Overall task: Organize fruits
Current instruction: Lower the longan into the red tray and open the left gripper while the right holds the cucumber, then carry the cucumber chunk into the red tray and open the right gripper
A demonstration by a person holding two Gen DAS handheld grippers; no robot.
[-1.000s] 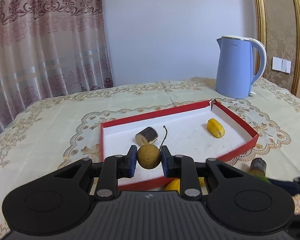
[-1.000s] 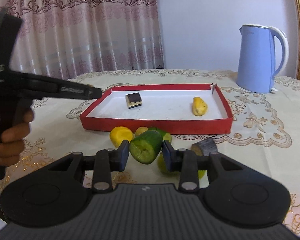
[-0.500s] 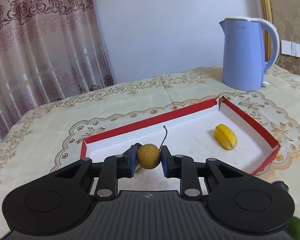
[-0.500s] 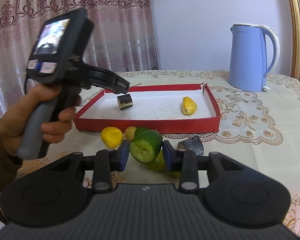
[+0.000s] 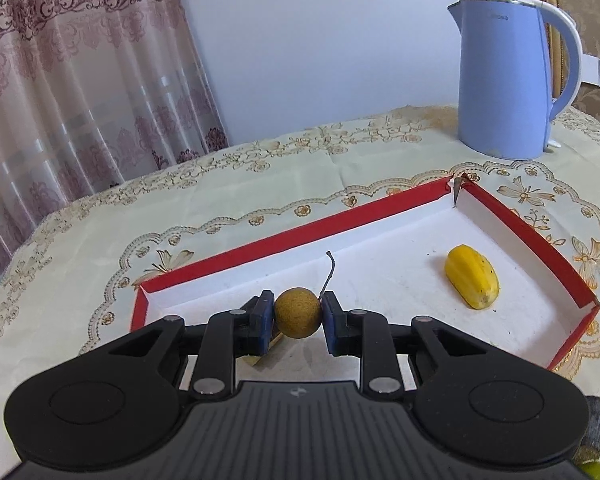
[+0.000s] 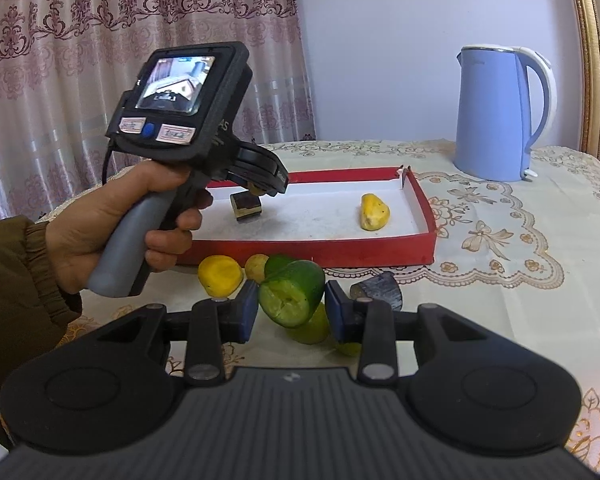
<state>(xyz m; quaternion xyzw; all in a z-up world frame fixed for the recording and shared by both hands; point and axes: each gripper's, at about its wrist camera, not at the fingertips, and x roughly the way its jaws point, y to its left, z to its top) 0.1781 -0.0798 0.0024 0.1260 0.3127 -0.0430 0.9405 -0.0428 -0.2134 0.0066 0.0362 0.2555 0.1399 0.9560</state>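
My left tongs point(image 5: 298, 316) are clamped on a small round brown fruit point(image 5: 298, 312), most likely a longan, its thin stem point(image 5: 327, 273) standing up just beside the right-hand pad. The fruit hangs over the near-left part of the red tray point(image 5: 532, 236), above the white floor. What the coming release turns on is what lies directly under it: a dark block with a pale face point(image 6: 246, 205) sits in the tray right below and slightly behind my left tongs. In the left wrist view only a pale corner of it peeks out under the left-hand pad, so I judge that a straight drop would land the fruit on or against the block. The free floor lies to the right, between the block and the yellow fruit piece point(image 5: 473, 277), which rests well apart toward the tray's far-right end with its long axis running toward me.

My right tongs point(image 6: 291, 308) are closed on a green cut fruit point(image 6: 292, 294), its pale cut face turned toward the camera. They hover above the counter point(image 6: 500, 248) short of the tray's near wall, over the loose pile there: a yellow piece point(image 6: 219, 274), a smaller yellow one point(image 6: 257, 266), other green pieces partly hidden, and a dark chunk point(image 6: 378, 291). The left tongs are the ones over the tray, so their fruit would go down first. A blue kettle point(image 5: 508, 80) stands beyond the tray's far corner, clear of both.
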